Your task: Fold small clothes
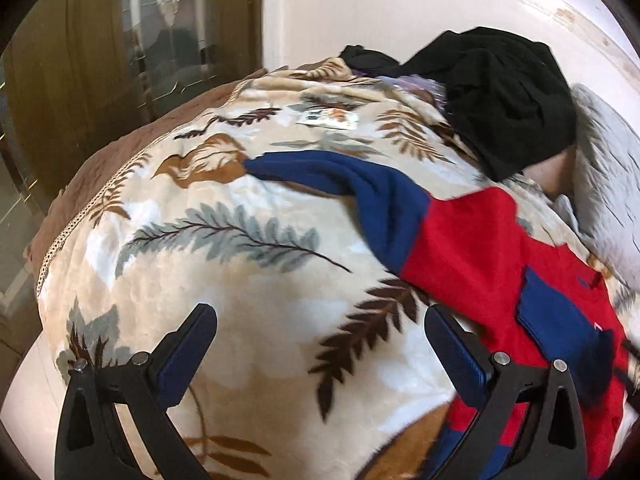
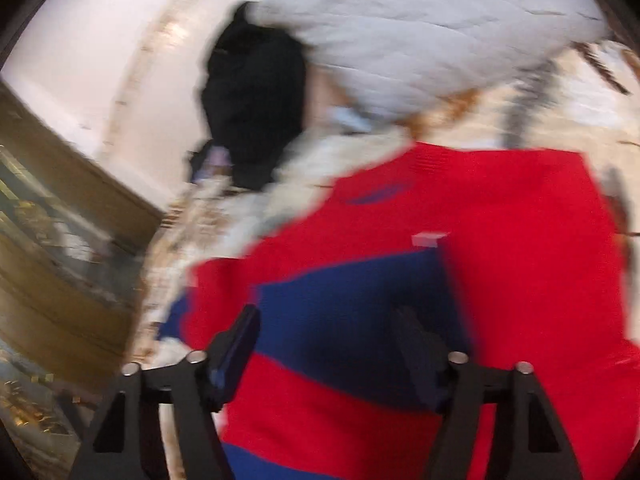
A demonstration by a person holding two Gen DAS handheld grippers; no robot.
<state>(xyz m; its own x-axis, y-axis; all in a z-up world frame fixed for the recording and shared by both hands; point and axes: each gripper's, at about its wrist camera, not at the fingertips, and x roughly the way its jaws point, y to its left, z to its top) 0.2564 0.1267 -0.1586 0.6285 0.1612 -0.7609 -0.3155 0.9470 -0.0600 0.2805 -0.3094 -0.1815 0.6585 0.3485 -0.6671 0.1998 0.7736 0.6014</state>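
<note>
A small red and navy sweater [image 1: 480, 248] lies on a leaf-patterned blanket [image 1: 224, 280] over a bed. One navy sleeve [image 1: 320, 176] stretches out to the left. My left gripper [image 1: 320, 316] is open and empty, above the blanket just left of the sweater's edge. The right wrist view is blurred. It shows the sweater's red body [image 2: 500, 216] with a navy panel [image 2: 344, 312] lying over it. My right gripper [image 2: 328, 316] is open just above that panel, holding nothing.
A heap of black clothes [image 1: 504, 100] lies at the far end of the bed, next to a grey quilted pillow [image 1: 608, 184]. It also shows in the right wrist view [image 2: 256, 92]. A wooden glass-door cabinet [image 1: 120, 40] stands left of the bed. A white wall is behind.
</note>
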